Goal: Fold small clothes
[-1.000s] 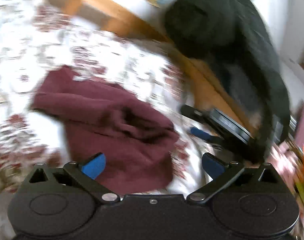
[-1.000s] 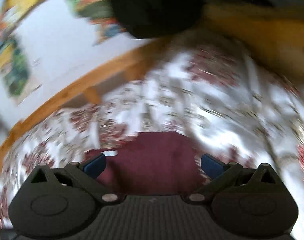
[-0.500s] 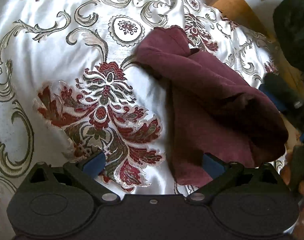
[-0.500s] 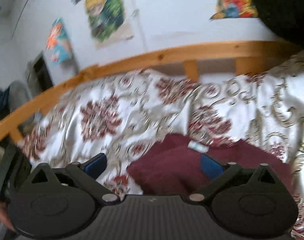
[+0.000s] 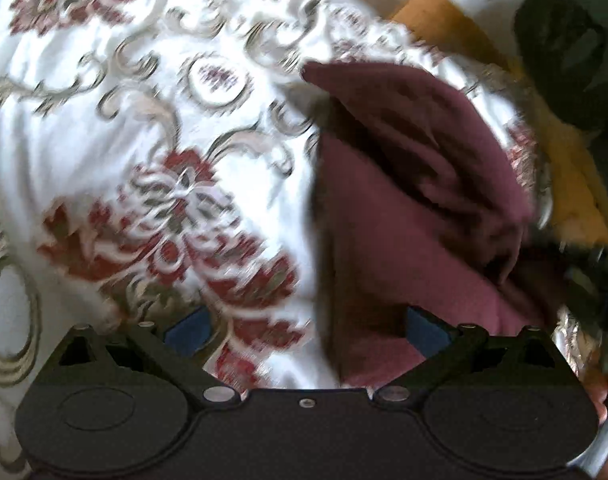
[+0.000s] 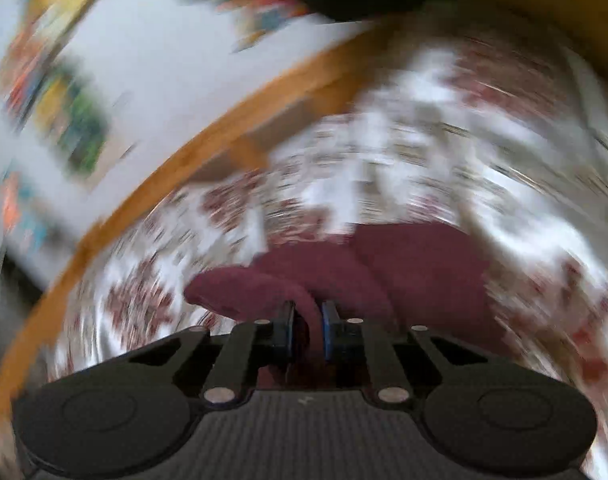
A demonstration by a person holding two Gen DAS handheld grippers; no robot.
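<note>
The right hand-held gripper [image 6: 307,328] was closing, its blue pads pinching a fold of the maroon garment [image 6: 384,272]. The left hand-held gripper [image 5: 304,328] stood wide apart, one finger over the garment's near edge. The garment lay crumpled on a white floral bedspread [image 5: 104,140], bounded by a wooden bed rail [image 6: 224,148] and a poster-hung wall [image 6: 152,60].

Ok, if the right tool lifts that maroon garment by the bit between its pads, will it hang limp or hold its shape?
Probably limp: the maroon garment lies in soft rumpled folds. The right tool is closing on a thin ridge of it, so the rest would likely drape and trail. It may slide easily over the shiny bedspread.
</note>
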